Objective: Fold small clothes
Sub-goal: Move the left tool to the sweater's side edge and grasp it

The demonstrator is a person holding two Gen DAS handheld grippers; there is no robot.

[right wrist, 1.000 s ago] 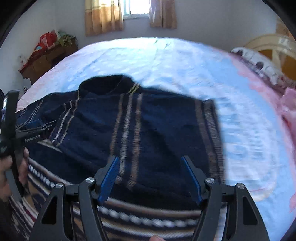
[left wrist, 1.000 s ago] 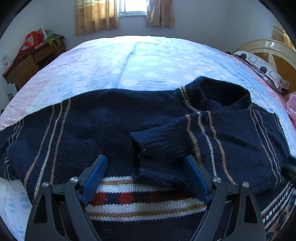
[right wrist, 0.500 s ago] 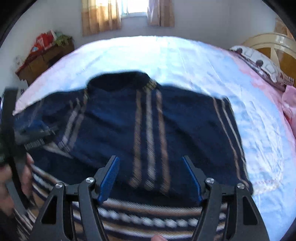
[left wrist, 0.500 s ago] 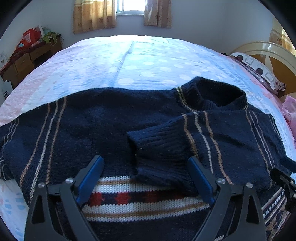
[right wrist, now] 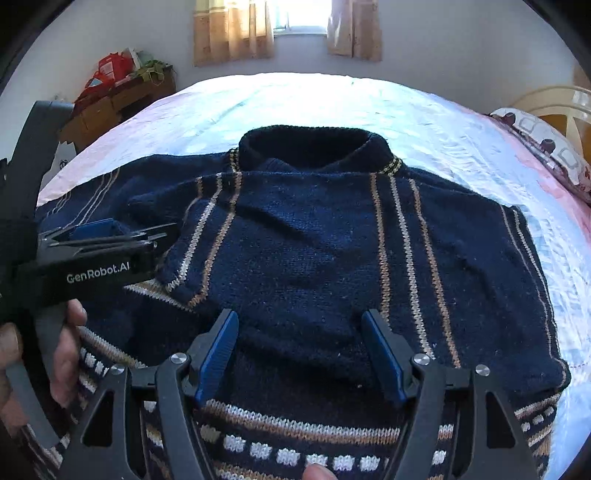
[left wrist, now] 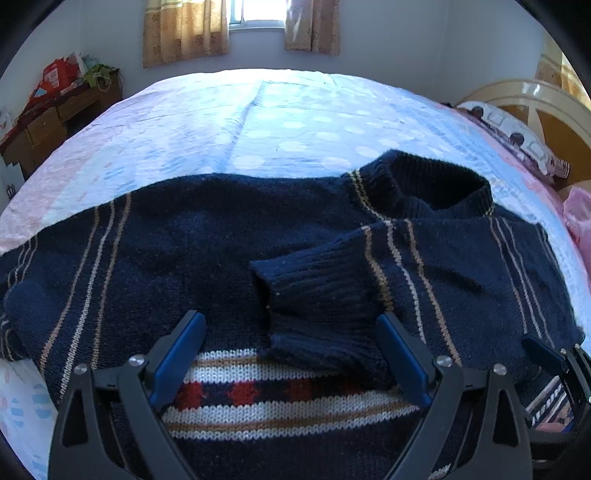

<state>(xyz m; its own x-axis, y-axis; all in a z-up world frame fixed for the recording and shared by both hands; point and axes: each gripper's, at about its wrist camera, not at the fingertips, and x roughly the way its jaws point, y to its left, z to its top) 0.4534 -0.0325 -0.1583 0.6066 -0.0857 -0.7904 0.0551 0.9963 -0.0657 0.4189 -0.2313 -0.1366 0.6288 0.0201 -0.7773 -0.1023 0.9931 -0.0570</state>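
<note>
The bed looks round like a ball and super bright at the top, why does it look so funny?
Left wrist view: the fisheye lens bends the bed into a dome, and light from the window washes its far end almost white, while the dark sweater stays sharp. Right wrist view: the same bulge and glare, dark corners, and the sweater's stitches look crisp, not smeared.

Sweater hem cut off by bottom edge; left cuff hidden behind left gripper.
</note>
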